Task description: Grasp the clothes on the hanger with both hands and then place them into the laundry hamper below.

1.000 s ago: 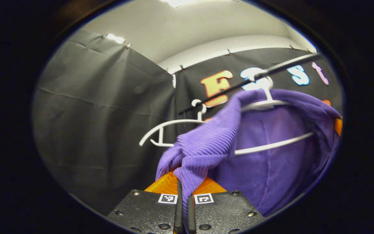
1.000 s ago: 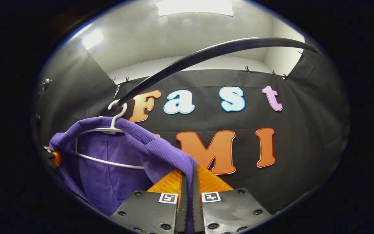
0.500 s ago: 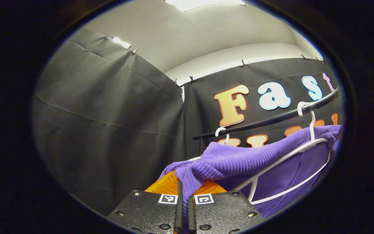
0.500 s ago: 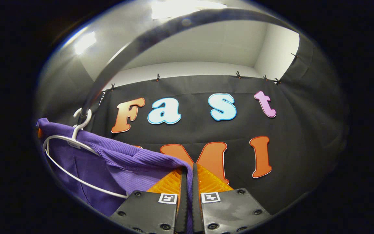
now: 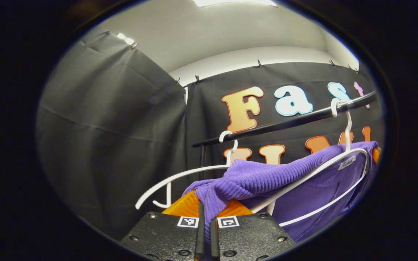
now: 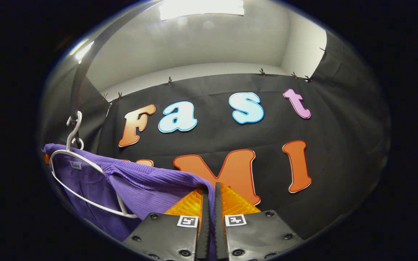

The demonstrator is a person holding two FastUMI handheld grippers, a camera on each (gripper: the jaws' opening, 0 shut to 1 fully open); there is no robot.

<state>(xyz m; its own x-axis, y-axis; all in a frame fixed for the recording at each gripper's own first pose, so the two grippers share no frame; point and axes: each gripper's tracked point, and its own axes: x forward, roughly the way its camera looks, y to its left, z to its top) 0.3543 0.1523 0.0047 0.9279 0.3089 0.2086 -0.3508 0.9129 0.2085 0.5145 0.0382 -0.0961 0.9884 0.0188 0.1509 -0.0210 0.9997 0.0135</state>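
A purple ribbed sweater (image 5: 267, 177) hangs stretched between both grippers, part way off its white hanger (image 5: 347, 159), whose hook sits on the black rail (image 5: 289, 121). My left gripper (image 5: 204, 214) is shut on the sweater's near shoulder, the knit bunched between its orange fingers. In the right gripper view the sweater (image 6: 147, 185) runs from the hanger (image 6: 74, 159) at the left edge down to my right gripper (image 6: 210, 206), which is shut on its other shoulder. The hamper is out of sight.
A second, bare white hanger (image 5: 183, 177) hangs on the rail left of the sweater. The rail (image 6: 82, 72) curves overhead in the right gripper view. Black cloth walls close in behind and to the left, with a white ceiling above.
Both grippers lifted the sweater's shoulders up and outward, so the knit slid up off the hanger arms. The hanger tilted and the bare hanger came back into view on the left.
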